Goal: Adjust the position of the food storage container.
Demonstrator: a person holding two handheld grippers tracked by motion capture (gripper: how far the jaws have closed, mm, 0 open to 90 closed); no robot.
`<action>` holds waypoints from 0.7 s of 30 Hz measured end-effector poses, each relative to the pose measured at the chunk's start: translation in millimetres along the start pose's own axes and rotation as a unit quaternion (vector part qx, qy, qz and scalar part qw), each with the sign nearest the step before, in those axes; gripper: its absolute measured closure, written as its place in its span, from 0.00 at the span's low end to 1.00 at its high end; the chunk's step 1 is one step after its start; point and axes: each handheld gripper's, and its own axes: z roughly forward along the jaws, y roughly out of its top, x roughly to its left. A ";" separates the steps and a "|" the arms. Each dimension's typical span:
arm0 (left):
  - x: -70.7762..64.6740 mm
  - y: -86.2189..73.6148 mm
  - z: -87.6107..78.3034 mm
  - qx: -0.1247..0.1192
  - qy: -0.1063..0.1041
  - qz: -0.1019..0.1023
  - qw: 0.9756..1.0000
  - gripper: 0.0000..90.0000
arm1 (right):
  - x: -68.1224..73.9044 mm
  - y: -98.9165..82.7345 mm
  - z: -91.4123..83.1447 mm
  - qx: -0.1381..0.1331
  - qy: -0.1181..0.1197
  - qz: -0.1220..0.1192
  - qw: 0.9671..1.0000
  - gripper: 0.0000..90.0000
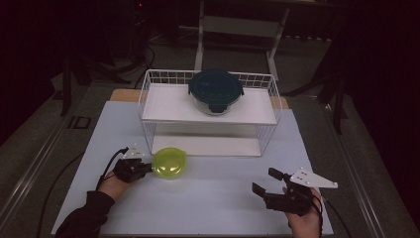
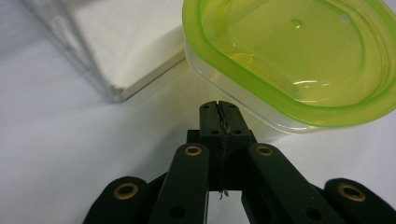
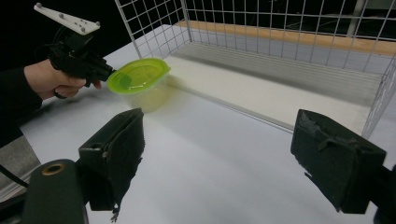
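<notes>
The right tongs (image 1: pixel 265 184) hovered agape over the near tabletop (image 1: pixel 208 208). The left tongs (image 2: pixel 218 108) were pressed together, empty, their tips at the green-lidded container (image 1: pixel 169 162), which stood upright before the wire rack (image 1: pixel 148 94), long axis across. A dark-lidded glass bowl (image 1: pixel 216 90) sat on the upper shelf.
</notes>
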 end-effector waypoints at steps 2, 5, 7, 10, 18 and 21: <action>-2.4 2.8 3.3 0.000 -0.003 0.001 1.000 0.98 | -0.4 0.0 -0.4 0.000 -0.001 0.001 1.000 0.19; -5.6 7.2 8.3 0.002 -0.005 0.003 1.000 0.98 | -0.5 -0.1 -0.7 0.000 -0.001 0.001 1.000 0.19; -7.1 8.9 9.7 0.003 -0.007 0.005 1.000 0.98 | -0.4 -0.2 -0.7 0.001 -0.001 0.001 1.000 0.19; -15.0 15.5 17.9 0.004 -0.014 0.012 1.000 0.98 | -0.3 -0.3 -0.2 0.001 0.000 0.001 1.000 0.19; -24.0 23.4 31.6 0.009 -0.028 0.020 0.999 0.98 | 0.5 -0.3 0.1 0.001 0.001 0.001 1.000 0.19; -25.5 24.3 33.9 0.015 -0.026 0.022 0.999 0.98 | 0.2 -0.6 0.0 0.001 0.000 0.001 1.000 0.19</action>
